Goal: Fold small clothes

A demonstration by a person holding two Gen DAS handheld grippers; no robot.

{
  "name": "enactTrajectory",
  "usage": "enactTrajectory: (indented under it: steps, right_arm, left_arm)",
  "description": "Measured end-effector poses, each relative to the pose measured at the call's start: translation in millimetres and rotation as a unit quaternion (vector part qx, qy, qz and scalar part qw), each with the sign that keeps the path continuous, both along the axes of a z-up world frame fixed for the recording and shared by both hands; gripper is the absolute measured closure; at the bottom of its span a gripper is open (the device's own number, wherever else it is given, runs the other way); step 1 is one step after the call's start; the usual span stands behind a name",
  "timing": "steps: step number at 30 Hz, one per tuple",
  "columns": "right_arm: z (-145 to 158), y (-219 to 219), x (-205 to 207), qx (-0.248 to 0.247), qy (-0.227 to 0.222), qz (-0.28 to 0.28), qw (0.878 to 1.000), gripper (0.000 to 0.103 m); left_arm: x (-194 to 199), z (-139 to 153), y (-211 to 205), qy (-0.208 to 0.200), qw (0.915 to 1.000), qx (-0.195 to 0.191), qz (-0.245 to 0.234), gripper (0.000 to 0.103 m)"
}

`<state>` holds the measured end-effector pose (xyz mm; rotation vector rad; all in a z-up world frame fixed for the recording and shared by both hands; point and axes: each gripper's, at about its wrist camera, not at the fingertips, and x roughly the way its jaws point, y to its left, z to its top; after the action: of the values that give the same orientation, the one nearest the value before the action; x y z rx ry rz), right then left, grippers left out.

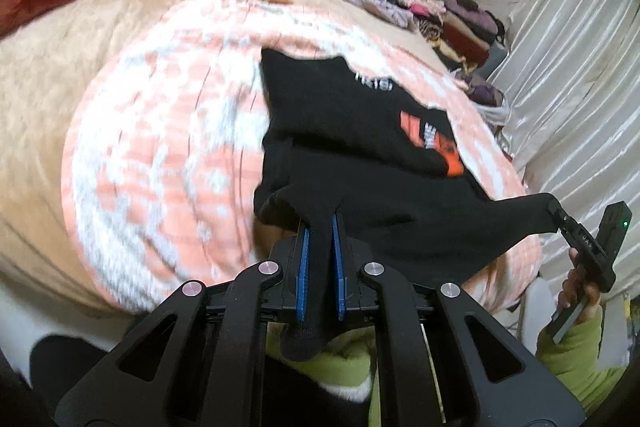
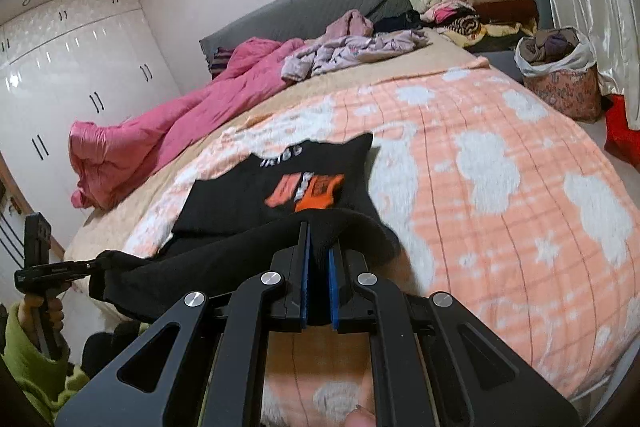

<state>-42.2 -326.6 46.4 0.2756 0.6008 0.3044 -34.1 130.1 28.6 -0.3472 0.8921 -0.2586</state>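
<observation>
Though partly bedbound, garment (image 1: 340, 131) between both tongs (image 1: 320, 231).

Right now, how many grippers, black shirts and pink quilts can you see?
Black two-finger grippers with blue pads: 2 (left gripper, right gripper)
Black shirt with orange print: 1
Crumpled pink quilt: 1
Total: 4

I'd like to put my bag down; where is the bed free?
Free: the peach cloud-patterned blanket right of the black printed garment, up to the floral basket. Crowded: the far end, with the pink quilt, lilac clothes and folded stacks.
</observation>
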Motion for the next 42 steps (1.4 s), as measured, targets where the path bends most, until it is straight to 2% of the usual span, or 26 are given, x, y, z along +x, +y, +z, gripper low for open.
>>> enactTrajectory:
  steps: [16,25,42]
  right_arm:
    - [38,14,67,-0.021,-0.039,-0.008,0.999,0.096]
    - [35,15,85,-0.027,-0.036,-0.021,0.999,0.096]
    - [30,17,106,-0.058,-0.031,-0.025,0.998,0.096]
  left_arm:
    - [74,37,1,-0.039,0.9986,0.010,0.033,0.099]
    - [97,47,-15,-0.061,0.9962,0.048,0.039,0.099]
    - [117,40,-17,-0.066,0.9943,0.069,0.047,0.099]
